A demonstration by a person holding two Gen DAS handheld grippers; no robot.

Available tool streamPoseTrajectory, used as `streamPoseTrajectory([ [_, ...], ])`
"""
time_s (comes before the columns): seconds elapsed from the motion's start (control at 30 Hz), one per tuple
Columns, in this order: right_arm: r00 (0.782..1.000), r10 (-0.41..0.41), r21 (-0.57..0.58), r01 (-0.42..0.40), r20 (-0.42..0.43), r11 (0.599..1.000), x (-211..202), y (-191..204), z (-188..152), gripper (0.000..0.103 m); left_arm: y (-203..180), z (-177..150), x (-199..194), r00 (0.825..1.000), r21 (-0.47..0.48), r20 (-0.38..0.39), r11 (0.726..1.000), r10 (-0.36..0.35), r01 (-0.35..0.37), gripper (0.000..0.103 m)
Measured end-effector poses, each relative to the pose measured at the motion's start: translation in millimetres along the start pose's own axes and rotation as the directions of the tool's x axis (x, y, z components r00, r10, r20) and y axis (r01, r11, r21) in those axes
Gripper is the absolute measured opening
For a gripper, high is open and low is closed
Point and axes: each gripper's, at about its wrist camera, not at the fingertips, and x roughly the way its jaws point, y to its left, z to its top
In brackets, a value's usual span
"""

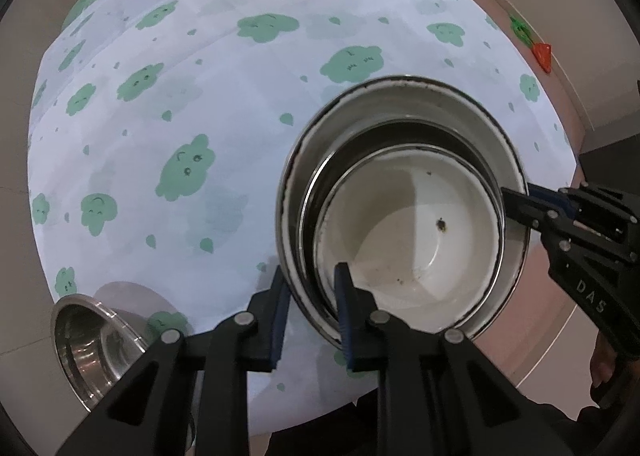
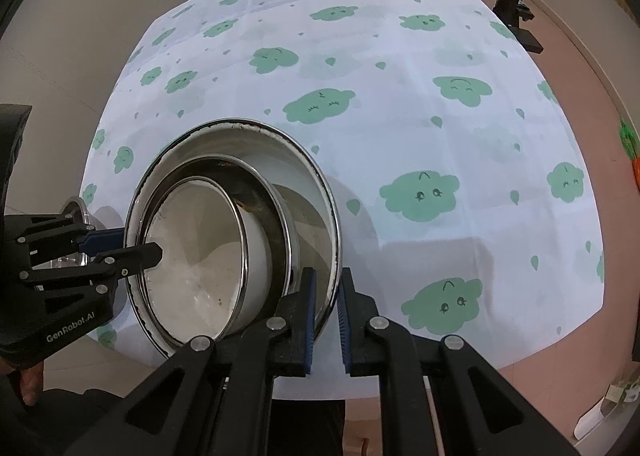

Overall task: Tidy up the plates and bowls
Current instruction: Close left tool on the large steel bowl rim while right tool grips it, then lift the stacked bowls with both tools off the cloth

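Both grippers are clamping the nested stack of bowls [image 1: 400, 207] over the cloud-print tablecloth [image 1: 240, 115]: the left gripper [image 1: 310, 296] is pinching the near rims, one finger outside, one inside the white inner bowl [image 1: 408, 240]; the right gripper [image 2: 325, 296] is squeezing the outer bowl [image 2: 312, 191]'s wall, jaws nearly together. Whether the stack is sitting on the cloth or hanging above it is hard to judge. A steel bowl [image 1: 92, 340] is lying partly cut off behind the left gripper's frame.
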Motion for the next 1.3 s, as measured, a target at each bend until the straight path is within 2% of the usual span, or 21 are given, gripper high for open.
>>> streamPoseTrajectory([
  [0.83,1.000,0.011,-0.078,-0.011,0.006,0.997,-8,38,11,0.011,35,-10,-23,0.999,-0.074,0.032,0.997,0.011,-0.009,0.019],
  [1.3,0.999,0.037,-0.167,-0.036,0.002,0.985,-7,80,24,0.011,73,-29,-38,0.998,-0.157,0.056,0.987,0.038,-0.029,0.019],
])
